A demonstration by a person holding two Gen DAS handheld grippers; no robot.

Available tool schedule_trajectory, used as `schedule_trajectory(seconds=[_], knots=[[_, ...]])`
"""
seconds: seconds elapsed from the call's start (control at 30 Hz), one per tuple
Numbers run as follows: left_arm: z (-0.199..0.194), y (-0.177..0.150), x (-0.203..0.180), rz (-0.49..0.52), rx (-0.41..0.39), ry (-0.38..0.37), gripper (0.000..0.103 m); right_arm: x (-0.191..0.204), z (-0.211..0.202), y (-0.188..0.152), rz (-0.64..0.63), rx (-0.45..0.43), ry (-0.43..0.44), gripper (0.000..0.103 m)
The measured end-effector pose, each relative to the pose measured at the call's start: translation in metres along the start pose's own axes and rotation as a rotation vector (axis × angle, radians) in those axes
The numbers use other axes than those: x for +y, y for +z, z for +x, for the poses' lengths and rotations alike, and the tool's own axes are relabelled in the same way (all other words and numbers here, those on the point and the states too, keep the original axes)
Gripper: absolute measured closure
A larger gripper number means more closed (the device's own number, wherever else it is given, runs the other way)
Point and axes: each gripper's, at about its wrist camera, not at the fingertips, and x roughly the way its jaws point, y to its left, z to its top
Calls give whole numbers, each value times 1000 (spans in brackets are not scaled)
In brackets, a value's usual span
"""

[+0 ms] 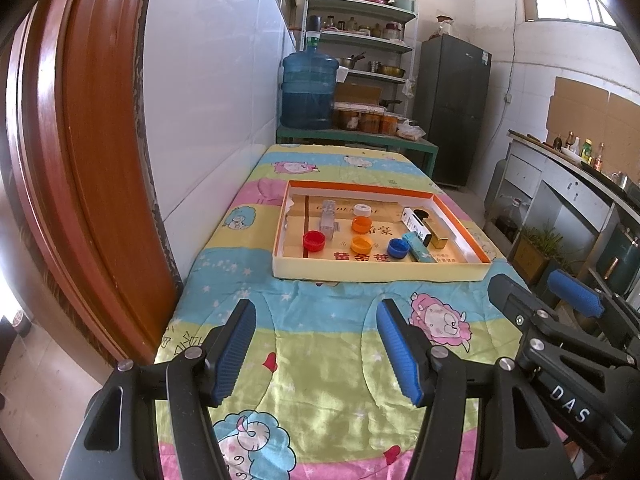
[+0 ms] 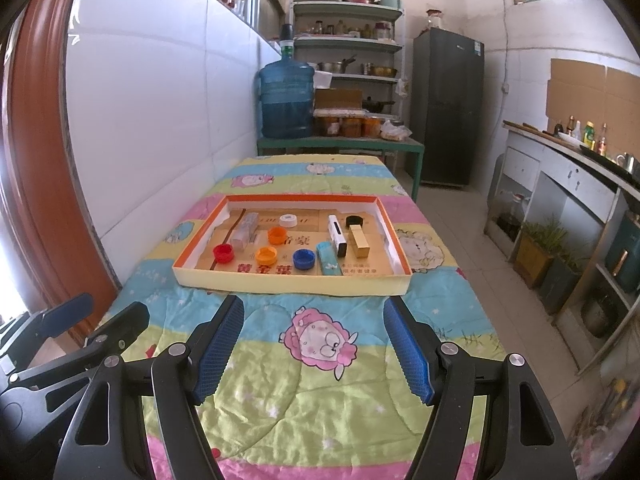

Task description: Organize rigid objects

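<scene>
A table covered by a bright cartoon-sheep quilt (image 2: 320,380) runs along a white tiled wall (image 2: 160,112). At its far end, a green bench (image 2: 340,145) carries a large blue water jug (image 2: 286,98) and jars of orange preserves (image 2: 348,125). Behind them, a metal shelf rack (image 2: 348,40) holds pots and jars. A dark refrigerator (image 2: 446,106) stands to the right. Along the right wall, a counter (image 1: 560,168) holds bottles. A reddish wooden door frame (image 1: 80,160) stands at left.
</scene>
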Motion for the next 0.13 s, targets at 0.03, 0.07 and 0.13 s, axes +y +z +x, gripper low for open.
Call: schedule_trajectory(seconds=[0.03,0.07,0.13], knots=[[0,0,0,0,0,0,40,0,0,-1,1,2,0,29],[0,0,0,-1,0,-2,40,-1,0,-1,1,2,1,29],[3,0,1,-1,0,-1,40,-1,0,-1,1,2,1,29]])
